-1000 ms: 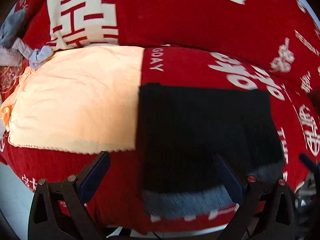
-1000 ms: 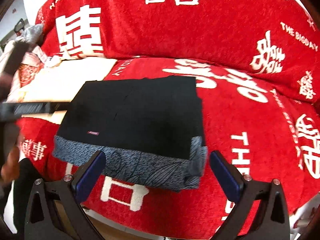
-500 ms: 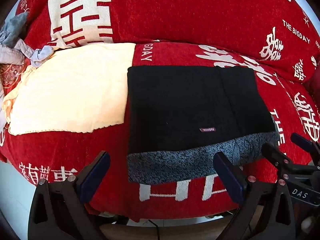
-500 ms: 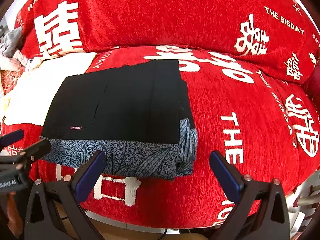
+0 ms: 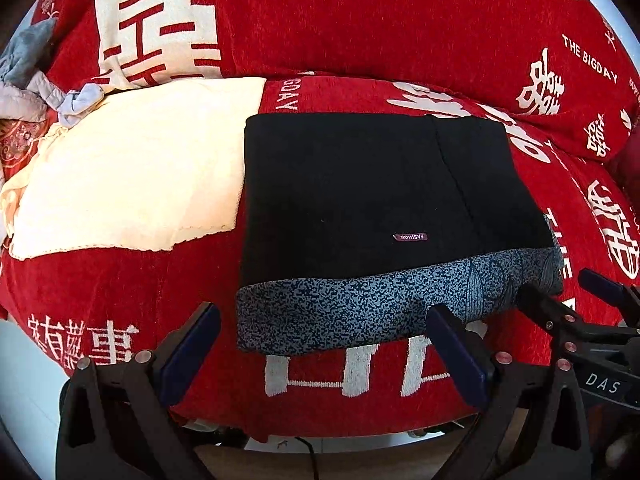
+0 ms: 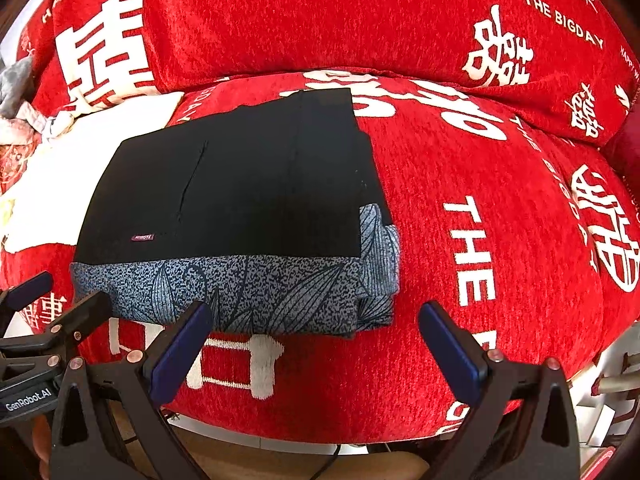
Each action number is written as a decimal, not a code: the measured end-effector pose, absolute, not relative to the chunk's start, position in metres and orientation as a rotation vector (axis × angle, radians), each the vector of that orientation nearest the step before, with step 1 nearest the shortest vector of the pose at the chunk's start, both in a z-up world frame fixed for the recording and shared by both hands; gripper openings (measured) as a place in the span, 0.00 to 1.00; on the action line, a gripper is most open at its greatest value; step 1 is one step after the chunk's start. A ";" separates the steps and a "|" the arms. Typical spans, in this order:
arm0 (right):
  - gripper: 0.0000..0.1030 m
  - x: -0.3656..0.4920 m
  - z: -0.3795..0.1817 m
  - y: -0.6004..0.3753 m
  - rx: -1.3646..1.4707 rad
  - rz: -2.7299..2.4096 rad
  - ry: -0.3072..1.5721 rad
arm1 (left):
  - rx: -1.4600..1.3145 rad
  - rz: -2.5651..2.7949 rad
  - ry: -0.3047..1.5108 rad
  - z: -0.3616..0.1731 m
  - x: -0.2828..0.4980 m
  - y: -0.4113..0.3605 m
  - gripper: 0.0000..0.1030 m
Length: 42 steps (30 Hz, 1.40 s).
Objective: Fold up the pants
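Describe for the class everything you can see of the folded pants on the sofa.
The pants lie folded into a flat, squarish stack on the red sofa cover. The top layer is plain black fabric with a small label reading FASHION near its front edge. Beneath it a grey-blue layer with a speckled leaf print sticks out along the front and at the right corner. The left edge touches or slightly overlaps a cream cloth. Neither gripper touches the pants.

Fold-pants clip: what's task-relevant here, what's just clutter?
In play:
- folded black pants with blue-grey patterned band
- left claw, open
- right claw, open

Lying about:
- cream cloth
- grey crumpled garment
- red sofa cover with white characters
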State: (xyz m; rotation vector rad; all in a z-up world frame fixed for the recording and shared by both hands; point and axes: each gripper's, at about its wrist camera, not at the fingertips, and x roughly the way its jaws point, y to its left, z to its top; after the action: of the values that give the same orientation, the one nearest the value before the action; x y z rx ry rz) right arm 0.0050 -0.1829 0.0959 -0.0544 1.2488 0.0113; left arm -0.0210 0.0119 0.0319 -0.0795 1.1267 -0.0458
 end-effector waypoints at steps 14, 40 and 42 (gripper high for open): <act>1.00 0.007 0.093 -0.179 -0.066 0.011 1.258 | -0.095 -0.028 1.164 0.022 -0.016 0.017 1.00; 1.00 0.005 0.092 -0.174 -0.081 0.013 1.266 | -0.062 -0.014 1.181 0.021 -0.018 0.016 1.00; 1.00 0.005 0.092 -0.174 -0.080 0.011 1.266 | -0.060 -0.017 1.179 0.021 -0.019 0.015 1.00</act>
State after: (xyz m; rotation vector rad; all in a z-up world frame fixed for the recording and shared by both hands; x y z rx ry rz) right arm 0.0047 -0.1739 0.0922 -0.0803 1.2660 0.0110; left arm -0.0188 0.0154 0.0212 -0.0605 1.1791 -0.0167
